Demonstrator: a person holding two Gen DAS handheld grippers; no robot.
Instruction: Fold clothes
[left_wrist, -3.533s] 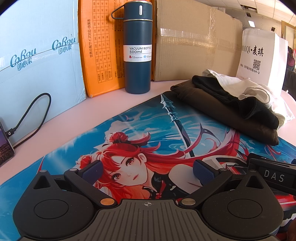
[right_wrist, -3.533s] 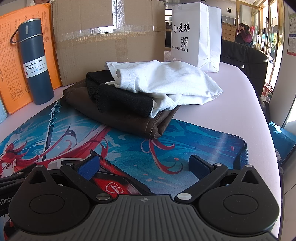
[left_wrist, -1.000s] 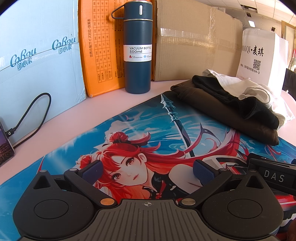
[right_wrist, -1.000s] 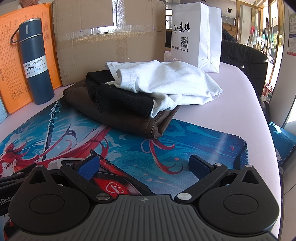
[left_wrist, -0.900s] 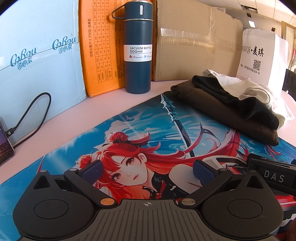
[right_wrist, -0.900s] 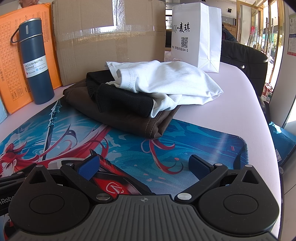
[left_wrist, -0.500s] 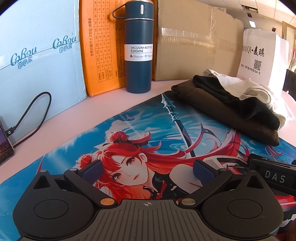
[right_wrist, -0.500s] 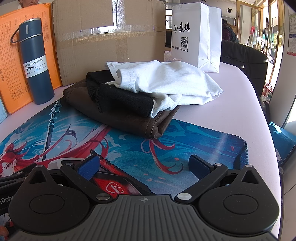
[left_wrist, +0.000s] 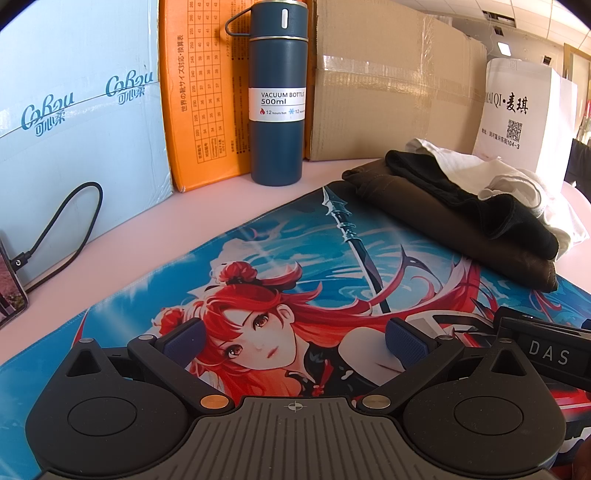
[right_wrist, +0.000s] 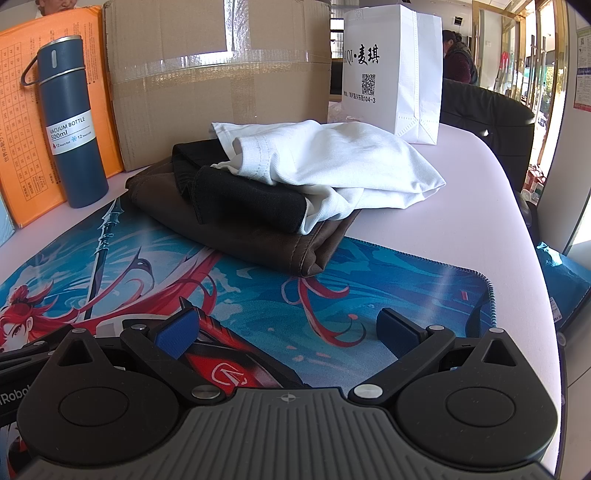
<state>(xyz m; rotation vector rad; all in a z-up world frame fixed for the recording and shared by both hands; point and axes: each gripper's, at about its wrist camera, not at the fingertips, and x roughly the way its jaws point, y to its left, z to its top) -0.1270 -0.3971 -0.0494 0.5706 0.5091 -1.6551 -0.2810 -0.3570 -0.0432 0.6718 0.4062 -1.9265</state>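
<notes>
Left to right: phone (left_wrist: 11, 306) on a cable (left_wrist: 62, 225) at the far left edge, pale blue box (left_wrist: 74, 110), orange box (left_wrist: 199, 92), vacuum bottle (left_wrist: 277, 92), taped cardboard carton (left_wrist: 388, 81), white paper bag (right_wrist: 391, 70)

Left gripper (left_wrist: 295, 341) low over the printed desk mat (left_wrist: 280, 251), tongs wide, nothing between them. Right gripper (right_wrist: 291, 334) same: wide, empty, parked over the mat's right half

Clothes are a stack on the mat's far right corner, running off onto the table (right_wrist: 461, 206): brown garment (right_wrist: 258, 240) at the bottom, black garment (right_wrist: 243, 199) on it, white T-shirt (right_wrist: 332, 162) loose and bunched on top. Neither gripper touches the stack; folding not started, by the look of it

Risks:
- white shirt is crumpled over the black one; a pinch low on its near hem likely catches two layers and drags both
- pulling the stack leftward could sweep toward the bottle, which stands just beside the brown garment's far corner
- shirt hangs toward the table's right edge, so a one-sided lift may let it slide off

Hard to tell: whether the brown and black items are already folded, collar and sleeves of the shirt, back of the stack. Both grippers cut off at the bottom, holder's hands out of view, phone clipped by the frame
</notes>
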